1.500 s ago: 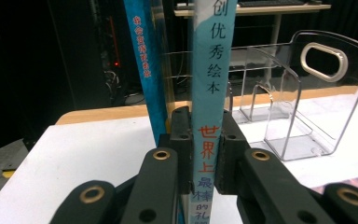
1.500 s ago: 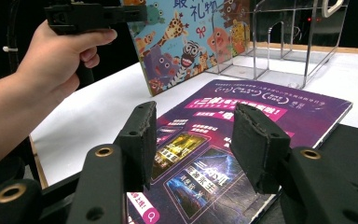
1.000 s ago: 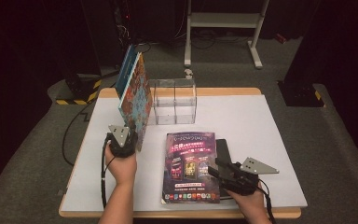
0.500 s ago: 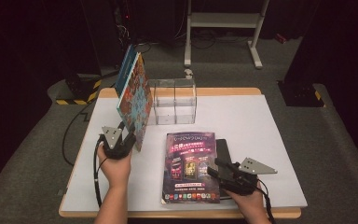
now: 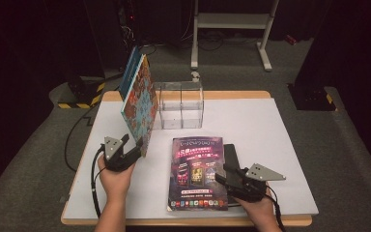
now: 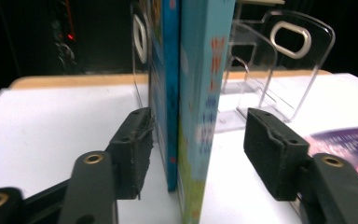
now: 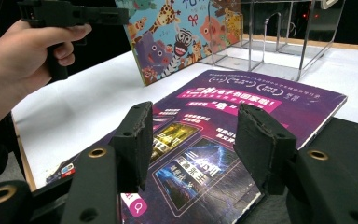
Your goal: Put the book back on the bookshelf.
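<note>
White tabletop [image 5: 280,140] carries a clear rack [image 5: 181,104] with picture books [image 5: 137,104] leaning on it. Left gripper [image 6: 198,144], jaws just opening, straddles them unpressed. Right gripper [image 7: 193,140] hangs spread over the purple magazine [image 5: 195,171].

The tabletop [image 5: 280,140] is white with a light wood edge. The magazine [image 5: 196,174] has a dark purple cover with pink and white lettering, small picture panels in gold and blue, and a strip of coloured icons along the bottom. The picture book [image 5: 139,108] shows cartoon animals, a zebra and a giraffe among them, on a busy cover of red, blue and orange; its edge is turquoise with orange characters, and a blue book [image 6: 164,88] stands against it. The rack [image 5: 181,104] is clear plastic. Each hand-held gripper [image 5: 134,149] is black with a grey plate. The floor [image 5: 348,145] is grey carpet.
</note>
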The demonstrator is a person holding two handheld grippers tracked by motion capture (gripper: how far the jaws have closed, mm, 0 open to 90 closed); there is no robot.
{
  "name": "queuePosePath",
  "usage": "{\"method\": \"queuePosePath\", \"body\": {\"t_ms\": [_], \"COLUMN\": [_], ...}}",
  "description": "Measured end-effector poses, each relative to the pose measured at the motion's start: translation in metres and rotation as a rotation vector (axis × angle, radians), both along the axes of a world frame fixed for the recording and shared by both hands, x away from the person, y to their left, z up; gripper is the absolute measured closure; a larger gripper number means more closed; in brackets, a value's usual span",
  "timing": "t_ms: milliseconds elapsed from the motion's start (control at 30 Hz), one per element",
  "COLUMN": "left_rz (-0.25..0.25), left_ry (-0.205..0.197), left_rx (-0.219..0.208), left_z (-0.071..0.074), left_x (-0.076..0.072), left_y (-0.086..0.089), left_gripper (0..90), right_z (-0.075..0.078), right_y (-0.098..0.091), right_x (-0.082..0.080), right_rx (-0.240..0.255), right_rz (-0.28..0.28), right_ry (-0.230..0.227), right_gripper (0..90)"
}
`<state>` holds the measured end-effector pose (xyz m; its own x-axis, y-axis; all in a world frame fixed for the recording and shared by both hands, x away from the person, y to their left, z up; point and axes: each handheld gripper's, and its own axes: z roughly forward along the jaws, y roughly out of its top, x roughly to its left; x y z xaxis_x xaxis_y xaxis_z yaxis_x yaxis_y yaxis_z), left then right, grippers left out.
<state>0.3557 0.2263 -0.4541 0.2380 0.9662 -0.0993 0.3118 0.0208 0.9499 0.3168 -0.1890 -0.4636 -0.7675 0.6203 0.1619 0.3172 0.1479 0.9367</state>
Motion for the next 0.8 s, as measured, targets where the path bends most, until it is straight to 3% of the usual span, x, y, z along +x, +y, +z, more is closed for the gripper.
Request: {"method": "queuePosePath", "body": {"t_ms": [233,400,533,600,700,800], "left_rz": [-0.039,-0.117,-0.181,-0.209,-0.24,-0.298], "left_ry": [0.046,0.138,0.174,0.206,0.202,0.208], "left_rx": [0.017,0.002,-0.068,-0.07,-0.066,-0.026], "left_z": [-0.018,-0.029,-0.035,-0.036,-0.039,-0.04], "left_x": [-0.009,-0.016,-0.026,-0.031,-0.039,-0.041], "left_y": [0.003,0.0,-0.006,-0.012,-0.026,-0.047], "left_gripper": [30.4,23.6,25.7,24.9,30.9,29.7], "right_z": [-0.001,-0.004,-0.005,-0.005,-0.005,-0.005], "right_y": [-0.001,-0.003,-0.005,-0.006,-0.007,-0.007], "right_x": [0.002,0.005,0.006,0.007,0.009,0.011], "right_rx": [-0.014,-0.027,-0.053,-0.061,-0.08,-0.123], "right_rz": [-0.005,-0.005,-0.025,-0.038,-0.061,-0.081], "right_ry": [0.005,0.0,-0.025,-0.022,-0.013,-0.02], "right_gripper": [44.3,42.2,41.0,40.3,39.6,39.2]}}
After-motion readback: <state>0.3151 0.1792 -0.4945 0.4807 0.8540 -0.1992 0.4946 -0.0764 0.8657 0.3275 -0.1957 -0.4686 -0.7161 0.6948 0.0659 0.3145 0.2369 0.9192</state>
